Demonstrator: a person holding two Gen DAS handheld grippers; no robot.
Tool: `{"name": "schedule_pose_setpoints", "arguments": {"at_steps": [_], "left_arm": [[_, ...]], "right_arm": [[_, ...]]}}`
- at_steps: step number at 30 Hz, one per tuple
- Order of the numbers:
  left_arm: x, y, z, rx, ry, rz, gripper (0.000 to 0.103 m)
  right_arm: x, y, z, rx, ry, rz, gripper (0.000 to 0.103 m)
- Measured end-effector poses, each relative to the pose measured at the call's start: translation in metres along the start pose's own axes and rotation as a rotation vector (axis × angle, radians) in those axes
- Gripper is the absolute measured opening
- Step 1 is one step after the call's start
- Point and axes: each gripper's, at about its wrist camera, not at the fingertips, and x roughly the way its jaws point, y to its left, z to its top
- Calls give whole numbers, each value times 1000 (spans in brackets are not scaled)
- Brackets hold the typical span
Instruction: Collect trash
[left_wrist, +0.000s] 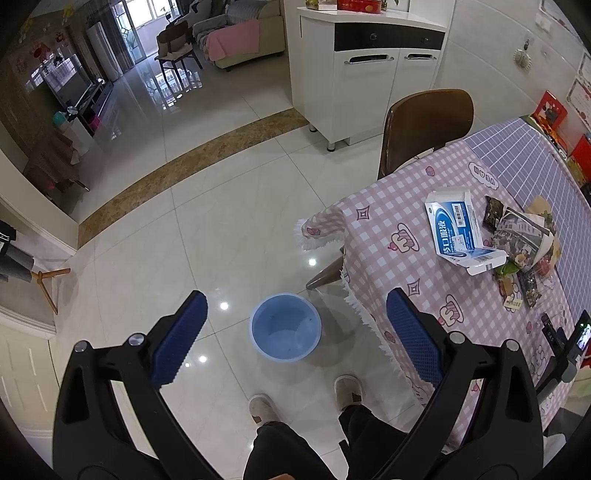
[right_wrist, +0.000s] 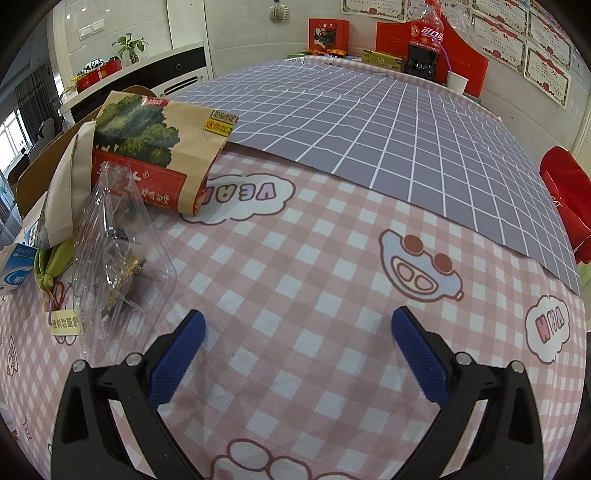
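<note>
trash is lying clustered on the counter (right_wrist: 332, 295): a paper bag (right_wrist: 155, 147), a clear plastic tray (right_wrist: 118, 258) and a blue-white box (left_wrist: 458, 229). the left hand-held gripper (left_wrist: 295, 332) is hanging wide open and empty above a blue bin (left_wrist: 286, 326) on the floor. the right hand-held gripper (right_wrist: 295, 350) is hovering wide open and empty over the counter, just beside the tray.
</note>
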Motion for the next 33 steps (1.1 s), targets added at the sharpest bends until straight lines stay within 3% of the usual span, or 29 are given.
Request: {"name": "schedule_pose_setpoints", "arguments": {"at_steps": [33], "left_arm": [[-17,-2,-16,24,-52,-9,95]], "right_arm": [[0,0,0,0,0,0,99]]}}
